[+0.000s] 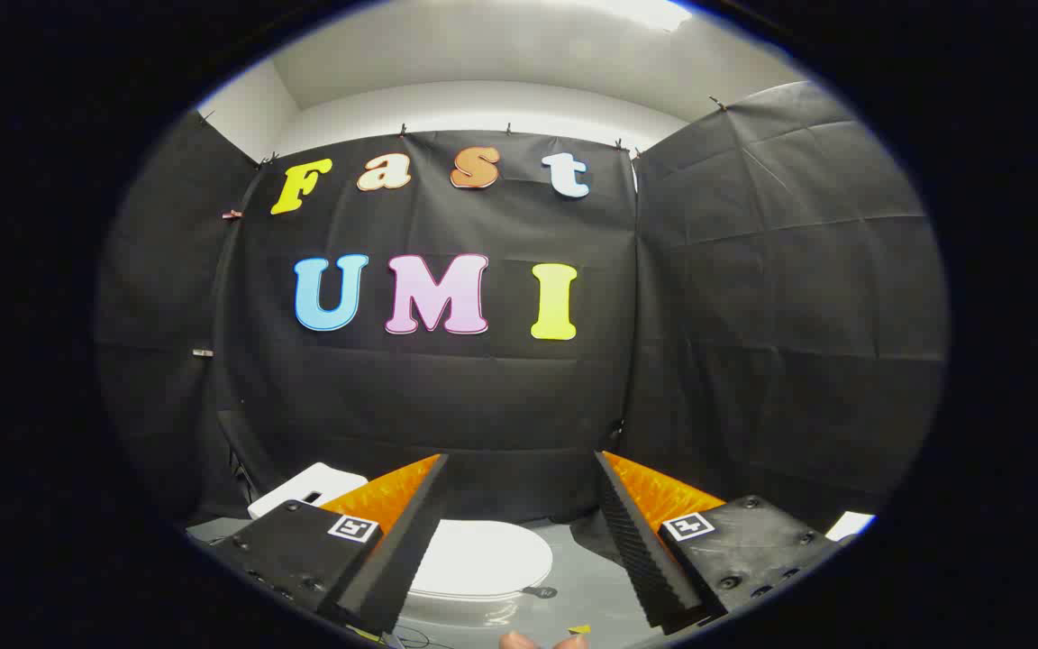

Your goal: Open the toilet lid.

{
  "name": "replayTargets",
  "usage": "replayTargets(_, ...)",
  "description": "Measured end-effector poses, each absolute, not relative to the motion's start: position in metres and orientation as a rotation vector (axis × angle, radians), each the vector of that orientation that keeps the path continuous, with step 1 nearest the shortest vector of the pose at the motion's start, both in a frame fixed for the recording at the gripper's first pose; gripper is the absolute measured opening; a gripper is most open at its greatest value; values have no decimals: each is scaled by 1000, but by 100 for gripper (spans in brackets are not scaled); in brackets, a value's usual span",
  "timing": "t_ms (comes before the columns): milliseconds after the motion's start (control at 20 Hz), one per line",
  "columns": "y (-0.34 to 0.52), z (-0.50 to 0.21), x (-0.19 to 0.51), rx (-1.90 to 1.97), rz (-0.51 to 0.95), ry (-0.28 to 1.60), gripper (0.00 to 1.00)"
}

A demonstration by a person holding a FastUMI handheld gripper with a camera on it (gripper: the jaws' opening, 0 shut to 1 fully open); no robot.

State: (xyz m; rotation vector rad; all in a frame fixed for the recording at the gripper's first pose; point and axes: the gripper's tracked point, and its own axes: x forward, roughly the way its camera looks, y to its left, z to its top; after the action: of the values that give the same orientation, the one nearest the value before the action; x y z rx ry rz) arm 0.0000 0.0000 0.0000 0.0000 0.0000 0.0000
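Inspection of the gripper view found the gripper (519,541) held high and well clear of the fixture, its two fingers spread wide apart with nothing between them. We observed the toilet lid (481,559) lying closed and flat, below and ahead of the fingers, showing in the gap between them but nearer the left finger than the right. A white tank (307,488) stood beyond the left finger, so we judged the hinge end to lie on that far-left side and the lid's long axis to run from the tank toward the near right. The grey floor (582,577) showed beneath the right finger. We judged the task not yet begun: the gripper would need to descend and shift leftward to reach the lid's free front edge before lifting.
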Motion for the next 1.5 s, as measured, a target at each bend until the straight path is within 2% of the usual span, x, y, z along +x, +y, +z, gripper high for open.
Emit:
replayTargets(550,7,-8,1,2,16,13,99)
replayTargets(1150,14,-1,4,-7,47,-59,99)
replayTargets(1500,13,-30,29,-34,67,-105,98)
